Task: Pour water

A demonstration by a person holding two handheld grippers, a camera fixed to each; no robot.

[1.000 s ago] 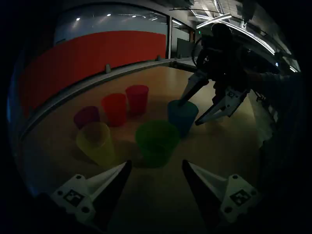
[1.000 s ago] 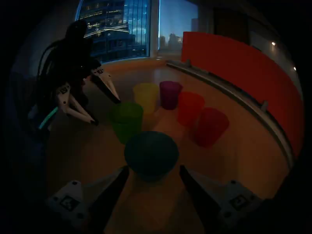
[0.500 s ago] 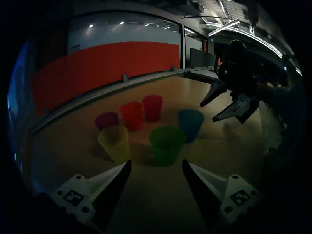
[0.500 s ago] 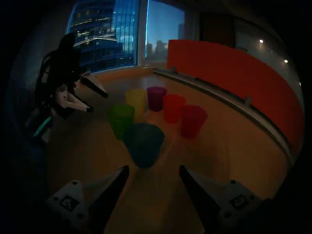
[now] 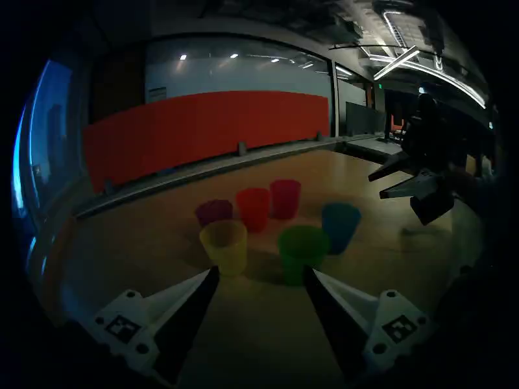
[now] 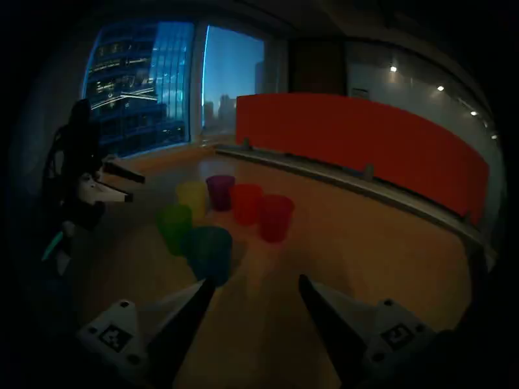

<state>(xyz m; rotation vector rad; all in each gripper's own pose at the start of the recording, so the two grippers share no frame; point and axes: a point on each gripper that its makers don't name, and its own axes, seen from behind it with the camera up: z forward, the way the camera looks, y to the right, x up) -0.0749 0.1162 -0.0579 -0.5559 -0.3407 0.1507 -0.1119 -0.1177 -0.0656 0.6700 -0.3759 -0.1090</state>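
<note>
Here we hold the left claw (image 5: pixel 260 271) wide open at 6 o'clock in the left gripper view, with nothing between its fingers. Beyond it, upright in a close cluster on the tabletop (image 5: pixel 130 272), stand, from the left: the yellow cup (image 5: pixel 224 246) at 8 o'clock of the cluster, the purple cup (image 5: pixel 214 211) at 10, the red cup (image 5: pixel 253 207) at 12, the pink cup (image 5: pixel 285 198) at 1, the green cup (image 5: pixel 303 253) at 5 and the blue cup (image 5: pixel 340 225) at 3. At 3 o'clock of the view the right claw (image 5: pixel 376 187) hangs above the tabletop, well apart from the cluster, fingers parted and empty. In the right gripper view that claw shows wide open at 6 o'clock, the blue cup nearest its left finger; the left claw sits at 9 o'clock. Whether any of them holds water we cannot tell.
</note>
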